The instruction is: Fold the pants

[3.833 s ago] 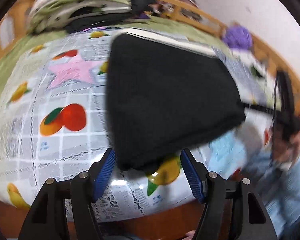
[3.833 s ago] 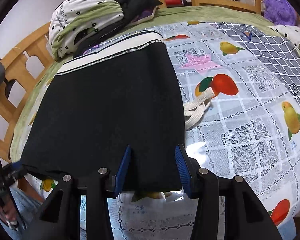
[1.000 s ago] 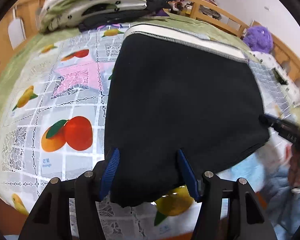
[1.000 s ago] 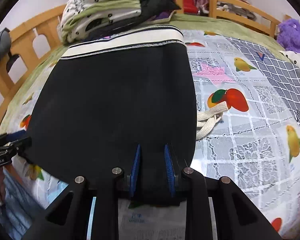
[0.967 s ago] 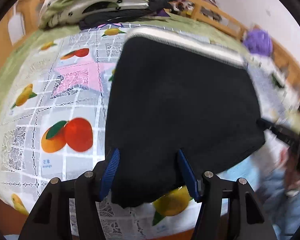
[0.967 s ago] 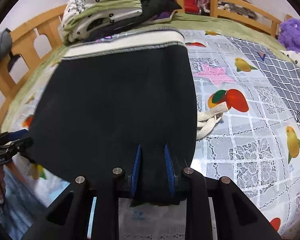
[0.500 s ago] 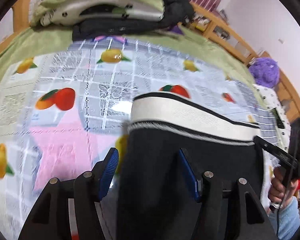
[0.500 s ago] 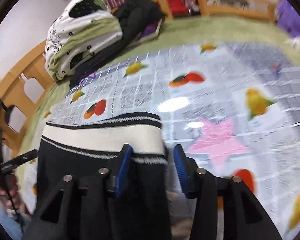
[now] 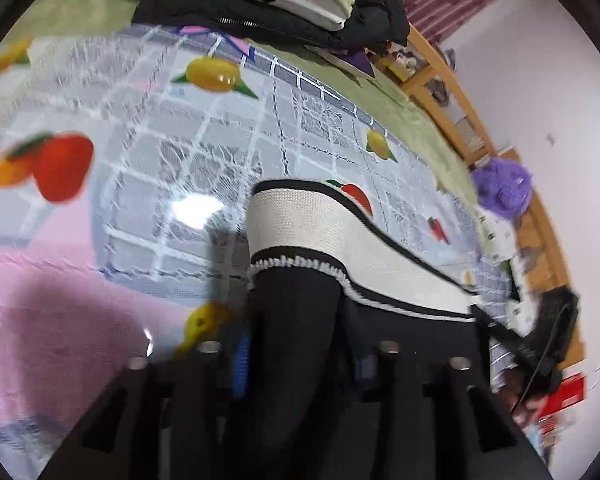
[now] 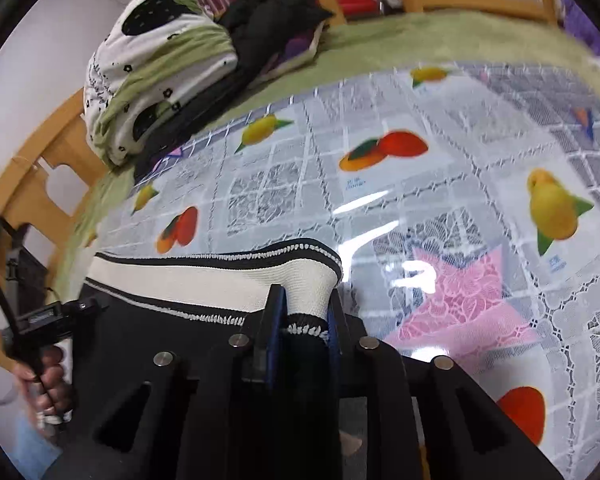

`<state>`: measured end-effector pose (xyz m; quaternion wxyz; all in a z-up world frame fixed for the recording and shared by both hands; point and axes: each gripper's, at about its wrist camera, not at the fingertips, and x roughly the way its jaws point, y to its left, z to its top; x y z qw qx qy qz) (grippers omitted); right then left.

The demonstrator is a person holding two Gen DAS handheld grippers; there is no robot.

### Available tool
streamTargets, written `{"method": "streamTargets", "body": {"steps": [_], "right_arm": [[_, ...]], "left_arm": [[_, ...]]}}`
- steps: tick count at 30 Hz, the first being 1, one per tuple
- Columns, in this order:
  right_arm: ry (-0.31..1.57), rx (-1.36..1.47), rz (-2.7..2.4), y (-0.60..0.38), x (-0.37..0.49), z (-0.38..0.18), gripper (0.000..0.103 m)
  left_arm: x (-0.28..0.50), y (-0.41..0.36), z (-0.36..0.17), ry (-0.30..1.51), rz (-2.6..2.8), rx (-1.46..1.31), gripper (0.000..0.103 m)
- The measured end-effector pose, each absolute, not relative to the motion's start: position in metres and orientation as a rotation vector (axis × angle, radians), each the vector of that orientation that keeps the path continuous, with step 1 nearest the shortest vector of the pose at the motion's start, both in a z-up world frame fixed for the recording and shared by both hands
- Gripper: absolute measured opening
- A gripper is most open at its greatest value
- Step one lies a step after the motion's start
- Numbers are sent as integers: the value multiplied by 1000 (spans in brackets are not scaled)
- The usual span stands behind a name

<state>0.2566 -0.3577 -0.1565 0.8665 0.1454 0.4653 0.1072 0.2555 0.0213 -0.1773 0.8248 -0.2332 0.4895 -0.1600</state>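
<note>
At lower centre of both views, each gripper's jaws clamped the black pants (image 9: 300, 344) near the white waistband (image 10: 220, 284): left gripper (image 9: 300, 356), right gripper (image 10: 300, 328). Uneven release risked a crooked fold.

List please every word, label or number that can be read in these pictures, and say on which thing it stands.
None can be read.
Small blue print under the orange and under the lemon on the fruit-print table cover: too small and blurred.
Dark lettering on the white-and-green bedding: illegible.
Pants waistband: no text.

left tool (image 9: 296, 354) and right tool (image 10: 302, 322), both clamped on fabric
</note>
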Motion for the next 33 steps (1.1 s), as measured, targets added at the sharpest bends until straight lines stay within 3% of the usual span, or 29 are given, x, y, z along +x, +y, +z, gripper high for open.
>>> {"method": "streamTargets", "body": {"steps": [2, 5, 8, 12, 19, 28, 33], "right_arm": [[957, 255, 189, -360, 250, -140, 30], [828, 176, 147, -352, 224, -110, 30], [751, 135, 200, -339, 203, -105, 30], [859, -6, 189, -317, 208, -152, 28], [826, 74, 223, -327, 166, -124, 32], [816, 24, 191, -319, 90, -151, 39], [860, 93, 130, -329, 67, -155, 39]], "left_arm": [[245, 16, -157, 990, -270, -387, 44], [233, 4, -128, 865, -246, -239, 47], [233, -11, -126, 859, -320, -228, 47], [240, -23, -158, 989, -320, -184, 46], [191, -17, -144, 979, -338, -175, 51], [107, -21, -155, 963, -207, 4, 53], [84, -6, -152, 972, -152, -35, 62]]}}
